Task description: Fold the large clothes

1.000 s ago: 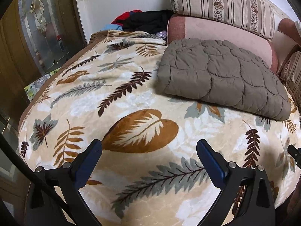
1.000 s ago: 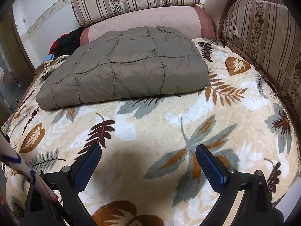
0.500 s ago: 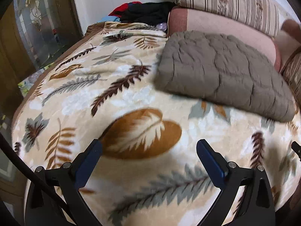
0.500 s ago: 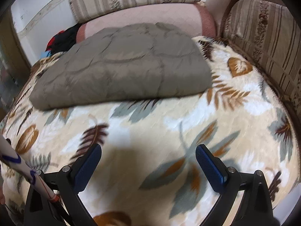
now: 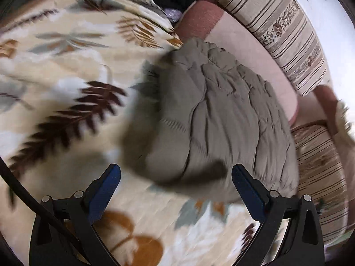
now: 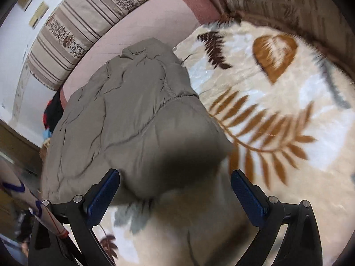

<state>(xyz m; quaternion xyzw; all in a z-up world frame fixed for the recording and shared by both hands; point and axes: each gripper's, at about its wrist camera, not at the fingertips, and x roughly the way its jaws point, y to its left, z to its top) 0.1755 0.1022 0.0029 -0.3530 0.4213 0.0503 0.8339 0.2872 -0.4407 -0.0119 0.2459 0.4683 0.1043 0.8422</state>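
Centre frame in both views sits the jacket point(image 5: 221, 119), a puffy grey-brown quilted bundle, folded and creased, lying on the leaf-print blanket point(image 5: 66, 71) against the pink cushion point(image 6: 155, 28), with the left gripper point(image 5: 175, 186) and right gripper point(image 6: 175, 186) both spread wide, holding nothing, right at its near edge.

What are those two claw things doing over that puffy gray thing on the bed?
A person is holding a claw in each hand to fold a puffy gray coat lying on a leaf-patterned blanket. Right now the left claw and the right claw are both open, each close to a near corner of the coat. Neither has grabbed it yet.
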